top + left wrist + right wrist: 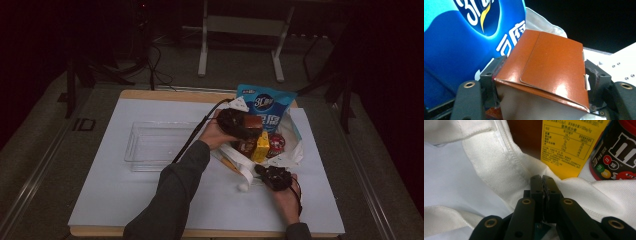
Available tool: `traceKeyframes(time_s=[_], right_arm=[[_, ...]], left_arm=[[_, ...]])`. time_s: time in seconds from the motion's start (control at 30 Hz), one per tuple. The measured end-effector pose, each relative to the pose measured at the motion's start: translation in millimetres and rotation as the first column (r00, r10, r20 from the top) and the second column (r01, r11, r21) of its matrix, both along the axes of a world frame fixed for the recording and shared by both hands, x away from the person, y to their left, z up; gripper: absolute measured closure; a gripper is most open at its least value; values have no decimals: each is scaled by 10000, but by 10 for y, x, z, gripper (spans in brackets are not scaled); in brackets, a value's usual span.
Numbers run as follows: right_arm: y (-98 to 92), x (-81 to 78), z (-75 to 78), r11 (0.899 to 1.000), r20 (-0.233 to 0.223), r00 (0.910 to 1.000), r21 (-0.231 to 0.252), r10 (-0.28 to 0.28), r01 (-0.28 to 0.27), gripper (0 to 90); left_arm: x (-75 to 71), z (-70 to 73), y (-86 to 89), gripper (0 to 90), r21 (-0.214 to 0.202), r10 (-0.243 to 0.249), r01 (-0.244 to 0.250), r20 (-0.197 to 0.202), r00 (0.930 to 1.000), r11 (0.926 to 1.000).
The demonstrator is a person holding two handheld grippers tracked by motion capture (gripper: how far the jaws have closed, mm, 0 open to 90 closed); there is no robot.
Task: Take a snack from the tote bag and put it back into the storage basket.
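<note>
A white cloth bag lies open on the white table mat, right of centre. In it stand a blue snack packet, a yellow carton and a dark M&M's tub. My left gripper hovers over the bag's mouth, shut on a glossy brown box, with one pad pressed on each side of it. The blue packet stands just behind the box. My right gripper is shut on the bag's rim at the near side, in front of the yellow carton and the tub.
A clear plastic tray sits left of the bag on the white mat. The bag's strap trails toward the near edge. Beyond the table stand a metal frame and cables on the floor.
</note>
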State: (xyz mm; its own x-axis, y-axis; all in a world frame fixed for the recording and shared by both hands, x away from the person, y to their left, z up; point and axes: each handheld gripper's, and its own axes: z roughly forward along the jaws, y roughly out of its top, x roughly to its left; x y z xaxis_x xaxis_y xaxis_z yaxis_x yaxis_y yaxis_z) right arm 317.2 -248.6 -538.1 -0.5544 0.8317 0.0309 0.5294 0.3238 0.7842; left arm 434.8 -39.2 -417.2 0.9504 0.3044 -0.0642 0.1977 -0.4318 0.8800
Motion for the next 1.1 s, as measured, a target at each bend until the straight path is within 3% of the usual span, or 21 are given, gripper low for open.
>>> traceKeyframes(time_s=[0.17,0.53,1.1], right_arm=[[1,0,0,10000,9,10000,-5,1,-1,878],[0,0,-1,10000,16,10000,10,3,-3,878],[1,-1,0,10000,46,10000,-26,9,-9,878]], left_arm=[[-49,7,23,408,3,5,-5,267,9996,10000],[-101,23,32,421,-111,230,-224,527,9983,9997],[-196,351,305,426,-1050,658,-575,779,9948,9928]])
